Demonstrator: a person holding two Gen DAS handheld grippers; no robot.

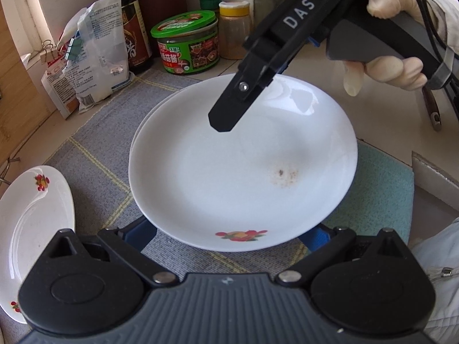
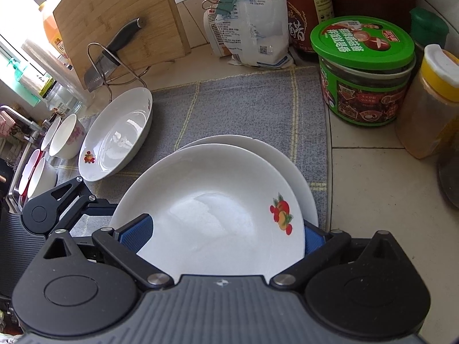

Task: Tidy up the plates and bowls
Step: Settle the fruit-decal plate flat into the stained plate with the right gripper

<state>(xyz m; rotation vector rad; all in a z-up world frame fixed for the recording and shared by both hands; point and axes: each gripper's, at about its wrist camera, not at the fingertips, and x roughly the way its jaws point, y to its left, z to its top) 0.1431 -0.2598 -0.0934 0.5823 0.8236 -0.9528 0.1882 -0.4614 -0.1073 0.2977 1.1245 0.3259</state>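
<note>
A white plate (image 1: 243, 172) with a fruit print and a brown stain lies on top of a second white plate on the grey mat (image 1: 100, 149). It also shows in the right wrist view (image 2: 212, 215), with the lower plate's rim (image 2: 287, 160) behind it. My left gripper (image 1: 229, 238) is open, its blue pads under the plate's near rim. My right gripper (image 2: 226, 240) is open, its pads (image 2: 137, 235) on either side of the plate's near edge; its finger (image 1: 229, 111) hangs over the plate. Another fruit-print plate (image 1: 34, 223) (image 2: 117, 134) lies to the left.
A green-lidded jar (image 2: 364, 68), a yellow-capped spice jar (image 2: 430, 100), a dark bottle (image 1: 129, 28) and a clipped bag (image 2: 252, 20) stand at the back. A cleaver (image 2: 112, 57) hangs in a wire rack by a bamboo board (image 2: 114, 8). Small bowls (image 2: 63, 137) stand at far left.
</note>
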